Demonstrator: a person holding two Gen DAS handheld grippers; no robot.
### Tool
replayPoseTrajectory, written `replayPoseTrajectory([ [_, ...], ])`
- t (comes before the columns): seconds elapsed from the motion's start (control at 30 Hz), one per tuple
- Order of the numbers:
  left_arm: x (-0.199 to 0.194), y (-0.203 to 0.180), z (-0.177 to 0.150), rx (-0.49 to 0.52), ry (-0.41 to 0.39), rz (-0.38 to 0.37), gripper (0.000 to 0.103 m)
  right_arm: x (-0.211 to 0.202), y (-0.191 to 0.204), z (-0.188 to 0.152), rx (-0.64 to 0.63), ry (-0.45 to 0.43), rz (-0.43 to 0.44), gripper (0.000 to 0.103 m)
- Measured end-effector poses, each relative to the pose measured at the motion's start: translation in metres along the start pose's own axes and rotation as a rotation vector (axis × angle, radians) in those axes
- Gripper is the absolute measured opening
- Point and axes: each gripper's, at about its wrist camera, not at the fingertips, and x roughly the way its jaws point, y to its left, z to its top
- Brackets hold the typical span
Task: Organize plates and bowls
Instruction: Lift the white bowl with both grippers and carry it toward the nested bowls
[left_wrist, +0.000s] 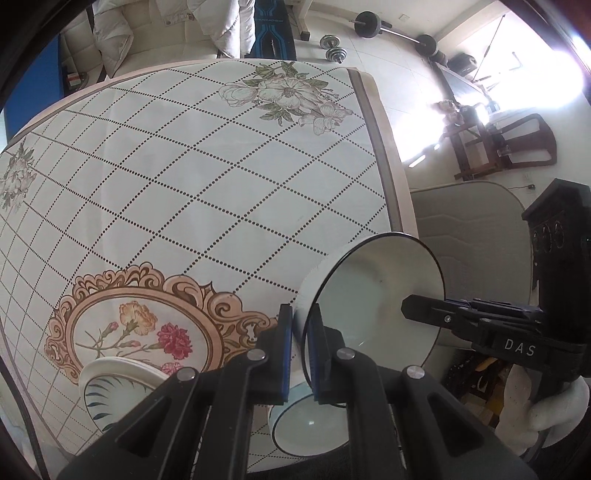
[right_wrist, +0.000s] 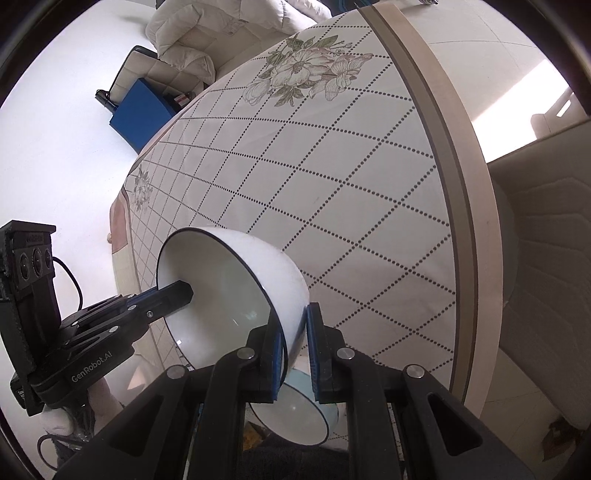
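Lots of open table ahead of you

The far tablecloth (left_wrist: 207, 177) is bare, so you can pass there. Near you, a leaf-painted plate (left_wrist: 122, 384) and a blue bowl (left_wrist: 310, 421) block the way.

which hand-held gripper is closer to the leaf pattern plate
Left. The left hand-held gripper clamps the white bowl on the side by the leaf-pattern plate; the right hand-held gripper clamps its opposite side, farther away.
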Motion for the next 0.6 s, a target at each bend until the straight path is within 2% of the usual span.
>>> replayPoseTrajectory([
  [0.4, 0.002, -0.007, -0.087, 0.045, 0.032, -0.003, 0.006, 0.01, -0.017, -0.104, 0.058, 0.013, 0.014, 0.013],
  [0.6, 0.022, -0.001, -0.119, 0.035, 0.066, -0.004, 0.006, 0.032, -0.028, -0.131, 0.081, 0.038, -0.001, 0.013],
])
